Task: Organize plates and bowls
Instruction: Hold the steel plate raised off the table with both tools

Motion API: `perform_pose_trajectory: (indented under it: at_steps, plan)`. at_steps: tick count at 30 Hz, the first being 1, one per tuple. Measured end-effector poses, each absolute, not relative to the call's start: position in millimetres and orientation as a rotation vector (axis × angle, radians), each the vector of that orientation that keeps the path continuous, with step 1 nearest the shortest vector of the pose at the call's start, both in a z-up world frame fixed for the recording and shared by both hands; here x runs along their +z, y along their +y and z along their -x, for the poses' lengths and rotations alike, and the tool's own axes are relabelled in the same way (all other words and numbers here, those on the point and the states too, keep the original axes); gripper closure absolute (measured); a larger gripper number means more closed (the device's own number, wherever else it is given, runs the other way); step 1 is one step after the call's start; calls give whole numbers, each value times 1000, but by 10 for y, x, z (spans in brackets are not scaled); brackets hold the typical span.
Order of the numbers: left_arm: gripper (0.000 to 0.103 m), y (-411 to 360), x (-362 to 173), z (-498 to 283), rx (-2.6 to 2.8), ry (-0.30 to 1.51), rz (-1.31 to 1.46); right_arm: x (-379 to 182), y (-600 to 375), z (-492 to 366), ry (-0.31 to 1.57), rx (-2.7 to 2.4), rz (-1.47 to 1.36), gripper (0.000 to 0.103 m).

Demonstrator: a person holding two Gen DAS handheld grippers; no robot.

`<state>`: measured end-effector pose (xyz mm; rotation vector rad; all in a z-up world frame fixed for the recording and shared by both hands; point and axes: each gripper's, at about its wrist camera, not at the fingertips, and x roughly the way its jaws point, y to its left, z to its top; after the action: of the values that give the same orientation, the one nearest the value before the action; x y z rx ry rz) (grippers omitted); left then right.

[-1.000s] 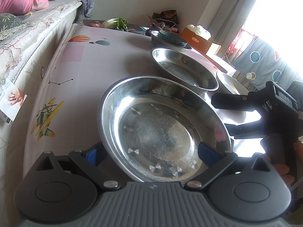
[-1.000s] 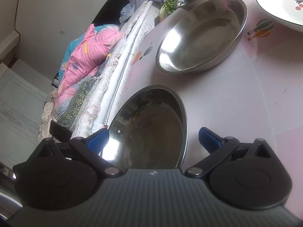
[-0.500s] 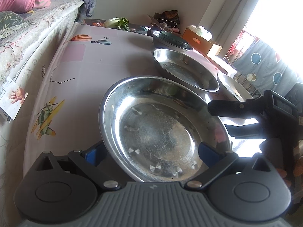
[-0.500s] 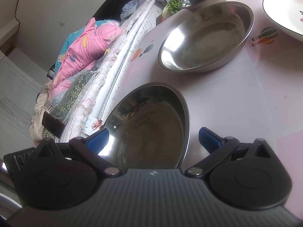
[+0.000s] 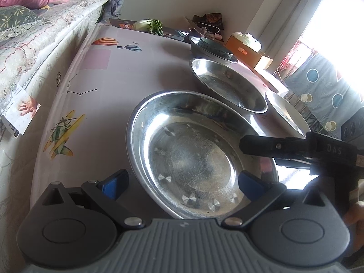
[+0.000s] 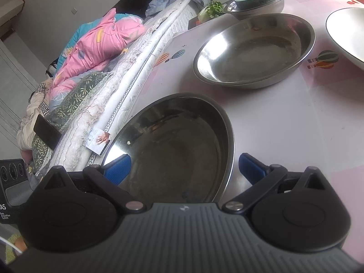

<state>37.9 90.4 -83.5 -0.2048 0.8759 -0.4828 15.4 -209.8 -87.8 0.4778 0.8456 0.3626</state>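
Steel plate (image 5: pixel 193 154) sits at the table's near edge — between our left fingers (image 5: pixel 182 182) and right fingers (image 6: pixel 184 166), both spread open, empty — right nearer its rim.

Table (image 5: pixel 102 72) in printed pink cloth — steel plates (image 5: pixel 193 154), white plate (image 6: pixel 345 31).

both grippers, left (image 5: pixel 182 183) and right (image 6: pixel 184 167), held low (jaws spread wide).

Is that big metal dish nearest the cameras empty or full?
Empty. The nearest steel dish shows only its bare, scratched bottom, and the right wrist view shows nothing inside either.
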Motion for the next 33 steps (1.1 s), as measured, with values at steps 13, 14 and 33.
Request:
perform_pose_trajectory:
  at_steps: [13,14,33]
  plan:
    - [0,930,-831,-397,-474,886,247,-896,-2141,-129,828,350,-523,1]
    - [0,933,-828,-410,-476,891,248,-898,-2141,-123,827,349,-521,1]
    - [28,891,-783,-378,-344,841,51,-828,-2114,7,787,176,-310,58]
